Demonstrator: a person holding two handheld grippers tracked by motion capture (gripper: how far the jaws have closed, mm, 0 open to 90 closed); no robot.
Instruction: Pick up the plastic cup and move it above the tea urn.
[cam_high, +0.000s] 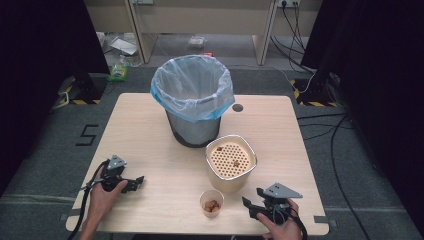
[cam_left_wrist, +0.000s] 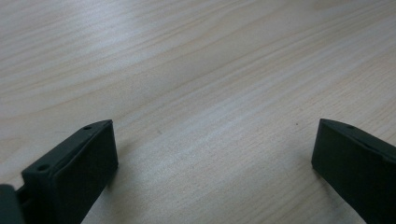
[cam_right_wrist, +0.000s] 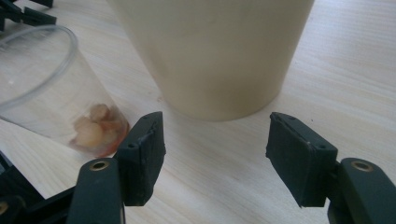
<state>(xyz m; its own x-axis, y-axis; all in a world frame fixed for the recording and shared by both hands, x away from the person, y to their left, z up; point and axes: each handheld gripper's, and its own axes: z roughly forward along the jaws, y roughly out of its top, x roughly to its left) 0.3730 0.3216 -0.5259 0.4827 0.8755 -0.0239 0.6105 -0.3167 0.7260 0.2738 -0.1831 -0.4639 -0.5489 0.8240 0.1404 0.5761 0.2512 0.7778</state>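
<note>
A: Where's the cup from the right gripper?

B: Just to its left, upright, holding food bits. The right gripper's jaws stand apart, empty. It's far nearer than the left gripper, whose jaws are also apart over bare table.

A: Anything in the way?

B: The strainer pot stands just ahead, beside the cup; the bin is beyond.

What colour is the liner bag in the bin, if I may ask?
Pale translucent blue liner bag, clearest in the high view.
</note>
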